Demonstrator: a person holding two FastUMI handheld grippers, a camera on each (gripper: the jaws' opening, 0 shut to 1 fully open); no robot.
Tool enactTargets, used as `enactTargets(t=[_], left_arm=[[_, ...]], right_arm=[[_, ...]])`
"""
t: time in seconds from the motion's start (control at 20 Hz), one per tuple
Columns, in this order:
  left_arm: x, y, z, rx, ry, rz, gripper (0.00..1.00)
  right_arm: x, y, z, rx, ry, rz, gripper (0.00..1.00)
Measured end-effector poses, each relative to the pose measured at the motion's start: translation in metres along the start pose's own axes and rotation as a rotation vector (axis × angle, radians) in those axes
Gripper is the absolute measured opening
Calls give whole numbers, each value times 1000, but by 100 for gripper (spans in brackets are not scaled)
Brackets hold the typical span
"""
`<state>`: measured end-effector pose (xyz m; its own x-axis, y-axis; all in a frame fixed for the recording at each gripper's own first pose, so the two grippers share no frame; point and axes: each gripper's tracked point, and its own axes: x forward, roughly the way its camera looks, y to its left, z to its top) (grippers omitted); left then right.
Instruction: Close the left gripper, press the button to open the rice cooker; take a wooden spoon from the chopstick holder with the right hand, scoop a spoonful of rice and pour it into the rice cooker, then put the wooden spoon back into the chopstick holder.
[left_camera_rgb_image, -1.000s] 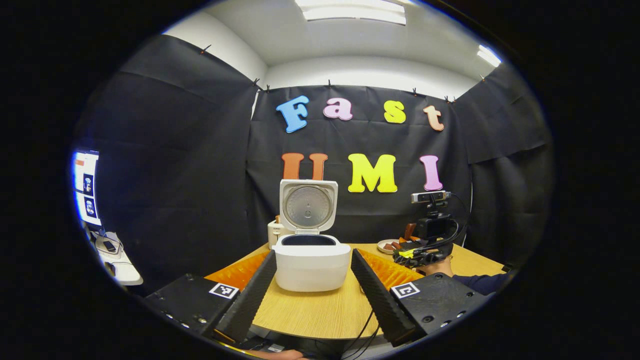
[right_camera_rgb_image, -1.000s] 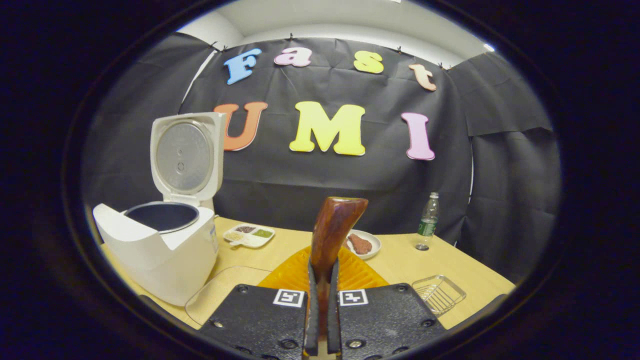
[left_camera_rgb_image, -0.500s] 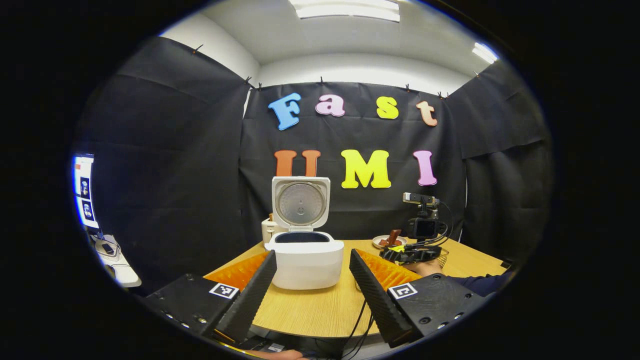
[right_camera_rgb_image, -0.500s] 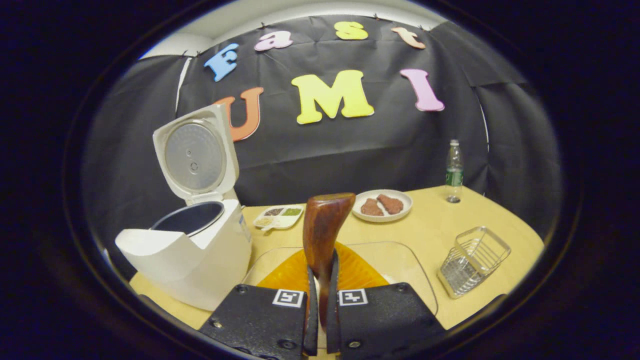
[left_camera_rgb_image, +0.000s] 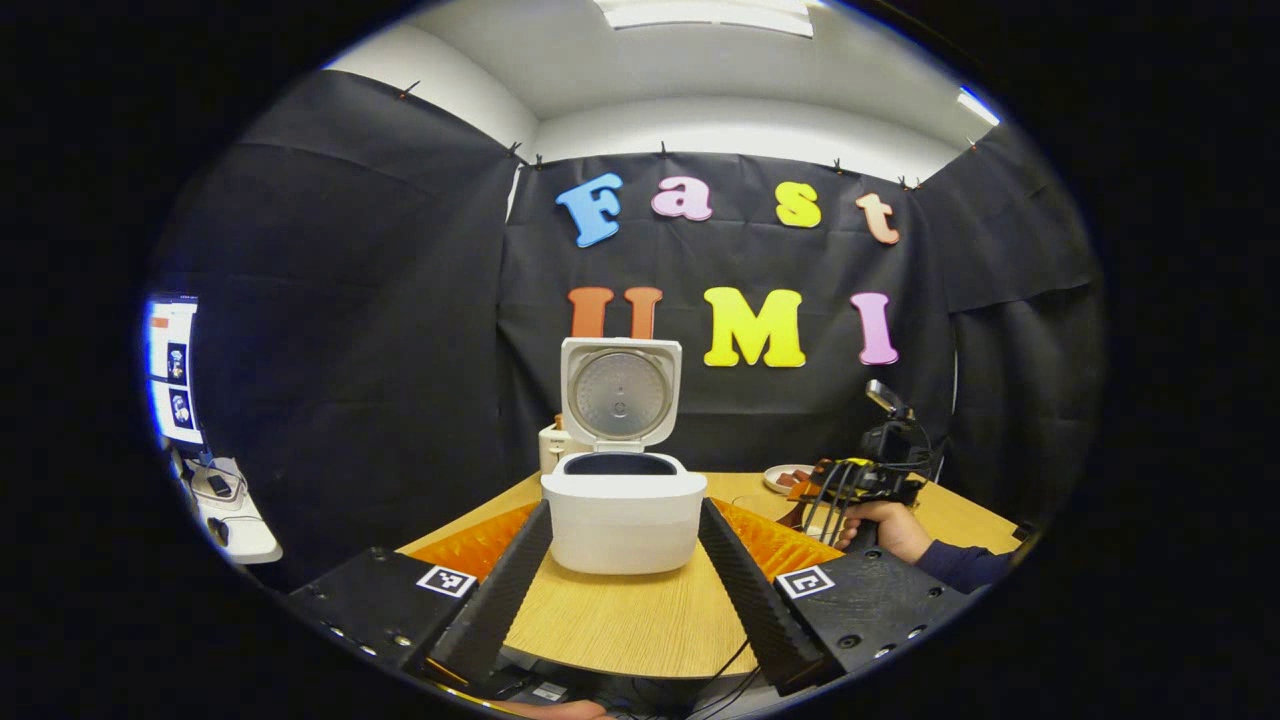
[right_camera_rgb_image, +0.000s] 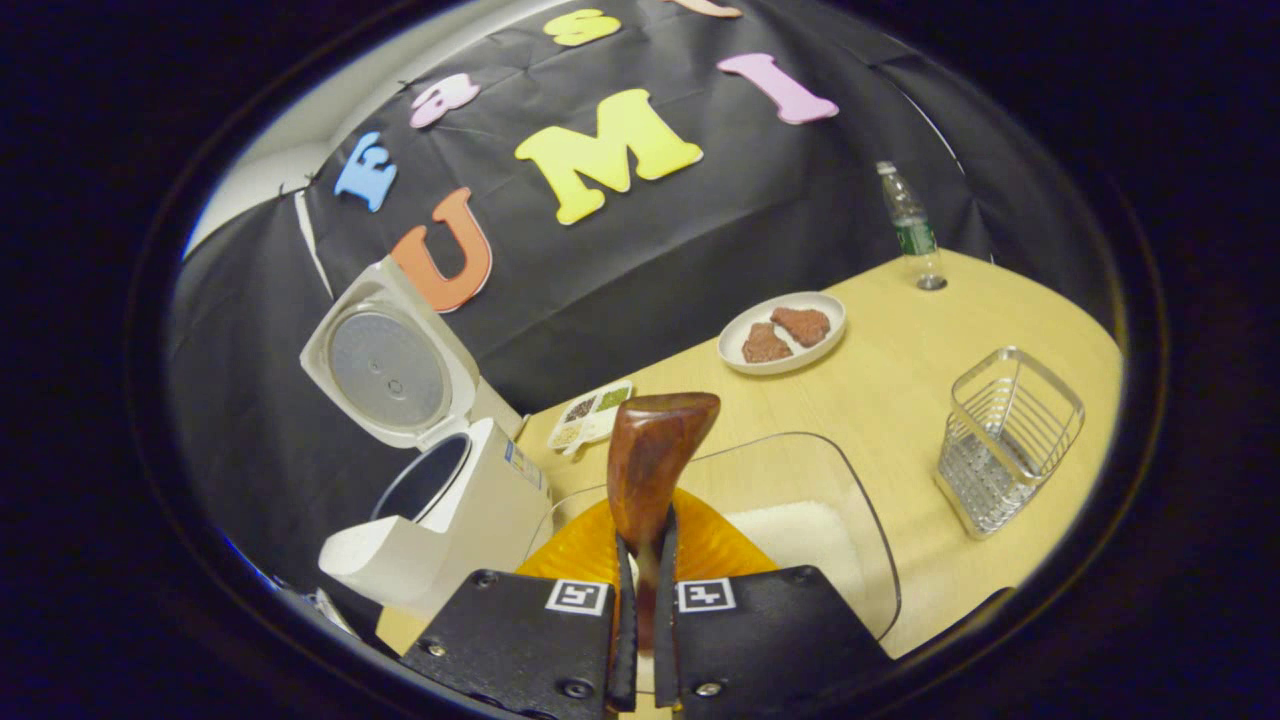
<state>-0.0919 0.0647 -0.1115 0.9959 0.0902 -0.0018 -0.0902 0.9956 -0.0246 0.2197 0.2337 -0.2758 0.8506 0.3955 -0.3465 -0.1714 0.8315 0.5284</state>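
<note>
The white rice cooker (left_camera_rgb_image: 622, 515) stands open on the wooden table, lid (left_camera_rgb_image: 620, 393) upright and dark inner pot bare. My left gripper (left_camera_rgb_image: 625, 510) is open in front of it, a finger on each side, holding nothing. The white chopstick holder (left_camera_rgb_image: 552, 447) peeks out behind the cooker's left side. In the left gripper view a hand (left_camera_rgb_image: 885, 528) holds the right gripper (left_camera_rgb_image: 858, 480) at the right. My right gripper (right_camera_rgb_image: 645, 545) is shut on the brown wooden spoon (right_camera_rgb_image: 650, 465), tilted over a clear dish (right_camera_rgb_image: 860, 500) holding white rice (right_camera_rgb_image: 800, 535). The cooker (right_camera_rgb_image: 450, 505) sits to its left.
A plate with brown pieces (right_camera_rgb_image: 782, 332), a small divided dish (right_camera_rgb_image: 592, 415), a plastic bottle (right_camera_rgb_image: 908, 225) and a wire basket (right_camera_rgb_image: 1005, 440) stand on the table (right_camera_rgb_image: 900, 380). A side desk with a screen (left_camera_rgb_image: 175, 375) is far left.
My right gripper has rolled and tipped down toward the clear dish with the spoon still clamped; the rice now shows beneath it. The left gripper has only shifted slightly.
</note>
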Motion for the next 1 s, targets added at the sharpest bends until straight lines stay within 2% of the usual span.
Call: enactTargets(t=[0.2,0.4,0.75,0.85,1.0], left_arm=[[23,-6,2,19,16,2,94],[49,-11,4,16,50,0,95],[90,-14,14,49,55,3,95],[101,-23,15,30,68,-31,94],[113,-17,24,39,62,-26,95]], right_arm=[[6,0,2,86,39,42,12],[2,-5,14,284,54,128,12],[-25,-38,59,531,-38,196,12],[-36,-36,82,633,-83,249,11],[-52,-28,107,796,-117,346,11]])
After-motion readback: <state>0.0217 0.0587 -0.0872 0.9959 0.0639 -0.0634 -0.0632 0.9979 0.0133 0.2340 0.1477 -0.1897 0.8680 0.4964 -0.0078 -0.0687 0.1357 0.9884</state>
